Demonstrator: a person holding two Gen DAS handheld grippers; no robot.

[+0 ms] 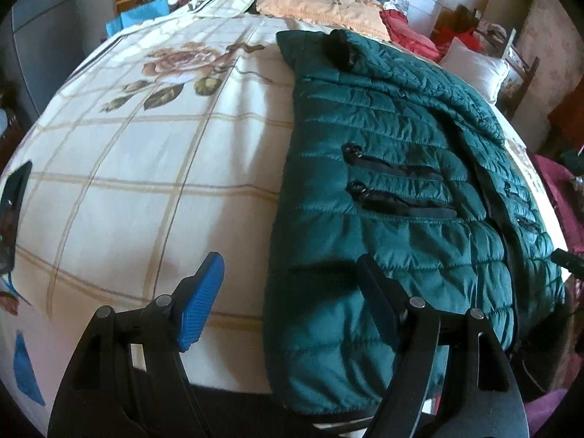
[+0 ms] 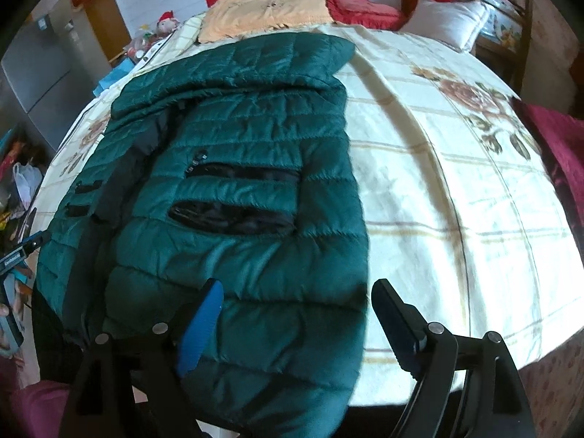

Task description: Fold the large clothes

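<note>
Left wrist view: we keep the left claw (image 1: 288, 299) spread, straddling the green jacket (image 1: 394, 189) side edge at lower centre | right claw (image 2: 295, 314) spread over its opposite edge | jacket flat on bed (image 1: 146, 189), we judge ready for folding

Soft daylight, brightest on the right; strong fisheye bending, dark vignetted corners, slight blur throughout.

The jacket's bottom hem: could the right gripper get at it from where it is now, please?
Probably yes. The right gripper is open with the green jacket hem edge lying between its fingers, nothing covering it; the left gripper is off to the side.
</note>
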